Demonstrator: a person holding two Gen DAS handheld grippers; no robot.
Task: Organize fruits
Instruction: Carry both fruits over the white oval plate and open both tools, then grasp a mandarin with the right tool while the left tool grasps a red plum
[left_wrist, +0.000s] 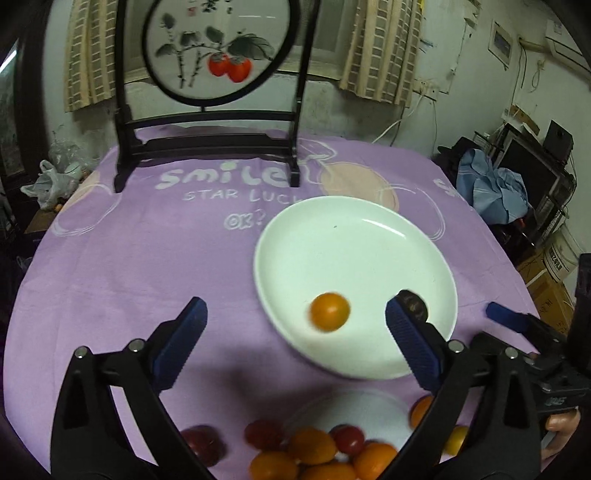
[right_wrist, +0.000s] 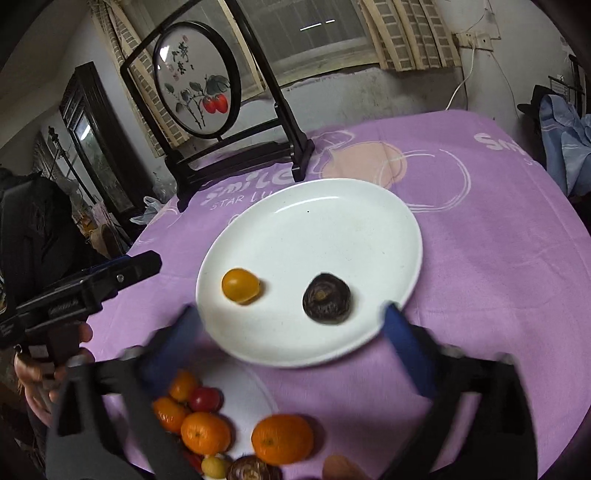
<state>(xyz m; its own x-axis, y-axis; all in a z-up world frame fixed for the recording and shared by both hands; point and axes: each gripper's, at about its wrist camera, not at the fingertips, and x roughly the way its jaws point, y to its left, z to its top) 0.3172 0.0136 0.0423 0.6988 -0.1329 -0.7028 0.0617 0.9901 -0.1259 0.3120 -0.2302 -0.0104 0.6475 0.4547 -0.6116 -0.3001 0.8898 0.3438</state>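
- Right now my left gripper (left_wrist: 293, 317) has its blue-padded jaws spread wide with nothing between them; its right pad hangs over the near rim of the white plate (left_wrist: 369, 236), its left pad over bare purple cloth.
- My right gripper (right_wrist: 291, 317) is also wide apart and holding nothing — its fingers are blurred in the right wrist view, sitting low in the frame just in front of the plate's near edge.
- On the plate I see two things: a small orange-yellow tomato (left_wrist: 330, 311) at centre-low of the left wrist view, and a dark, wrinkled round fruit (right_wrist: 327, 298) to the right of it; they lie near each other but not touching. In the left view the dark fruit is mostly hidden behind my right-hand pad.
- Nearer the bottom edge of both frames lies a heap of loose fruit (right_wrist: 201, 424) on the cloth: orange mandarins, red cherry tomatoes, a yellow one, and another dark ridged piece at the very bottom.
- The purple tablecloth (right_wrist: 498, 258) is printed with white lettering.
- At the upper left of both views stands a black-framed round screen (left_wrist: 218, 48) painted with red fruit, on the far side of the table behind the plate.
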